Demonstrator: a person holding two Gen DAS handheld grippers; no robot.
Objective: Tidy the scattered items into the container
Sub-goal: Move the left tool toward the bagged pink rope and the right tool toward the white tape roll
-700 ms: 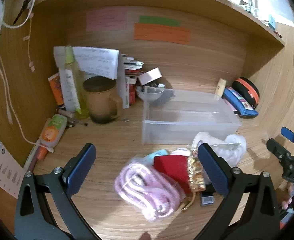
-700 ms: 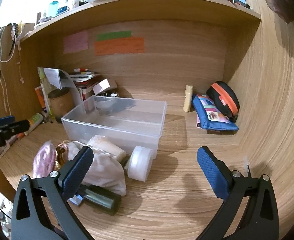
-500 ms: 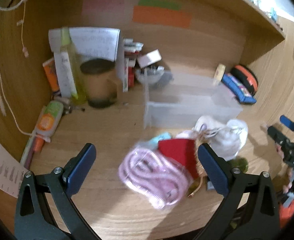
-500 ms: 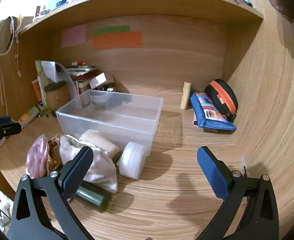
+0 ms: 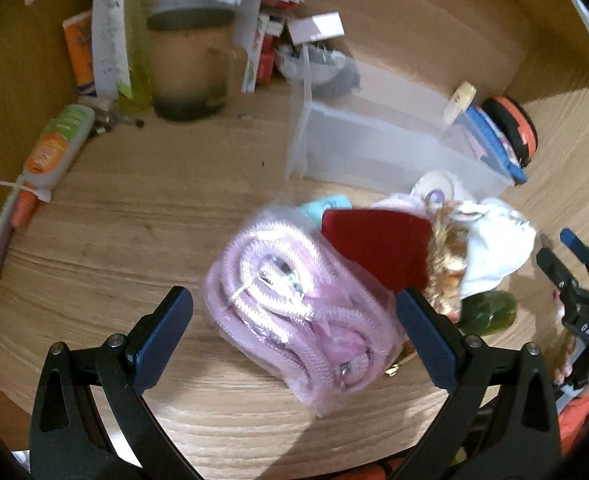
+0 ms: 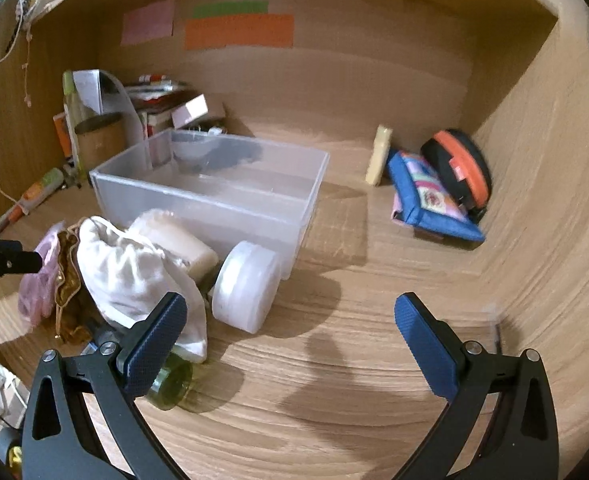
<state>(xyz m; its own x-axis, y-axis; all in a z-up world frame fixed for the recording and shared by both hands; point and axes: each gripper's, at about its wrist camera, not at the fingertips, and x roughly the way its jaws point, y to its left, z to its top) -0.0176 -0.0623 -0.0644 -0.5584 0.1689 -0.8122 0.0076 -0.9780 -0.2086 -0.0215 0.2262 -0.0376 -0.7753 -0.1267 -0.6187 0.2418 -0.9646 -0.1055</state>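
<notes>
A clear plastic bin (image 6: 222, 196) stands empty on the wooden desk; it also shows in the left wrist view (image 5: 374, 148). In front of it lies a pile: a bagged pink cable (image 5: 294, 312), a red pouch (image 5: 378, 244), a gold trinket (image 5: 446, 264), a white drawstring bag (image 6: 134, 276), a white round jar (image 6: 246, 284), a beige roll (image 6: 178, 240) and a green bottle (image 6: 170, 384). My left gripper (image 5: 294, 336) is open, its fingers either side of the pink cable. My right gripper (image 6: 290, 340) is open and empty, just right of the pile.
At the back left stand a brown mug (image 5: 190, 76), bottles, a tube (image 5: 54, 140), papers and boxes. At the back right lie a blue pouch (image 6: 430, 200), a black-and-orange case (image 6: 462, 172) and a cream stick (image 6: 380, 156). Wooden walls enclose the desk.
My left gripper has dropped and moved forward so the pink cable now sits between its fingers. My right gripper has shifted slightly closer to the pile.
</notes>
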